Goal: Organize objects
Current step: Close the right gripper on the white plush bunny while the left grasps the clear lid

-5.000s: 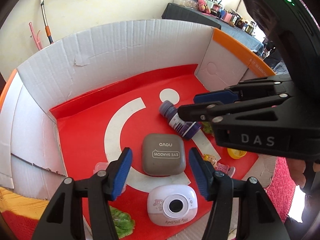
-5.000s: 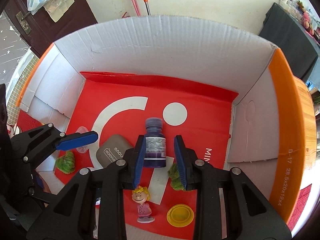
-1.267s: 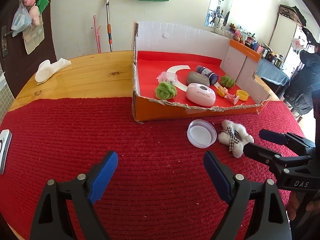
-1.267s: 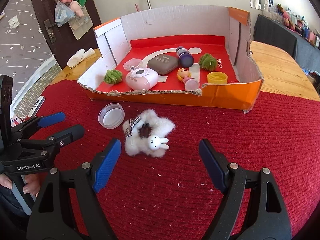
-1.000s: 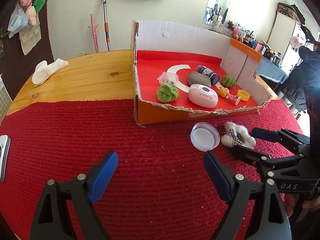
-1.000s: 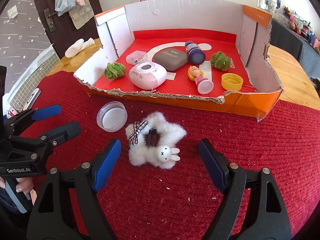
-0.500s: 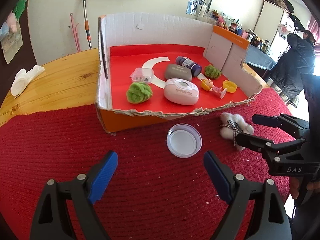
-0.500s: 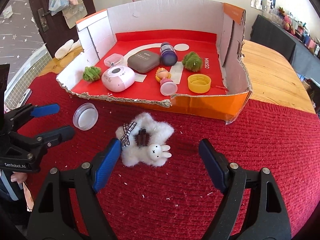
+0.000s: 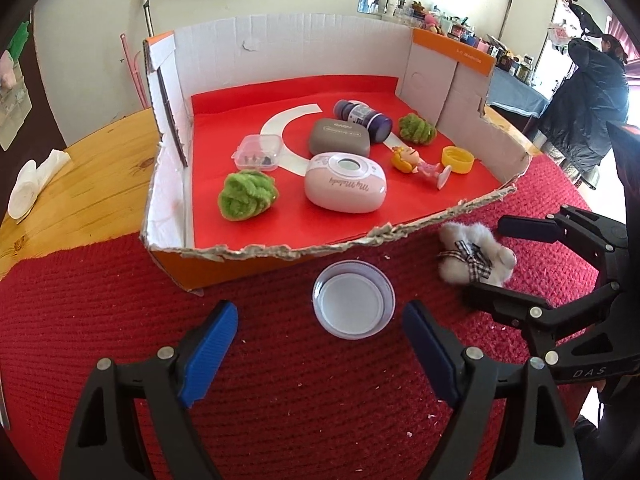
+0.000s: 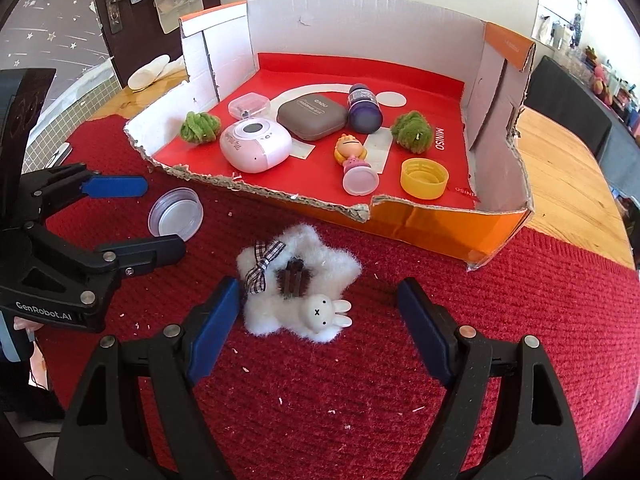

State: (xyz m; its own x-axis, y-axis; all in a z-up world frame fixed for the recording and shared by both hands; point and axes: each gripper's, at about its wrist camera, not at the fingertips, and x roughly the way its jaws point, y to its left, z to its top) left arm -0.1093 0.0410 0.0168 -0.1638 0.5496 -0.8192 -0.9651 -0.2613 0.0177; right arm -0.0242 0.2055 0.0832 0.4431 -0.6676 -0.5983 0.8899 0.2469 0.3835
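While left jaws close around clear lid (image 9: 353, 305), right jaws wide, fluffy white bunny clip (image 10: 298, 282) between.

my left gripper (image 9: 316, 336) tilts steeply down, blue pads (image 9: 208, 348) set wide and closing a little, pressing on nothing. from my right camera it reaches in from nine o'clock. my right gripper (image 10: 318, 328) slopes down more gently, jaws spread wide, pads (image 10: 212, 326) clear of any contact. from my left camera it comes in from three o'clock.
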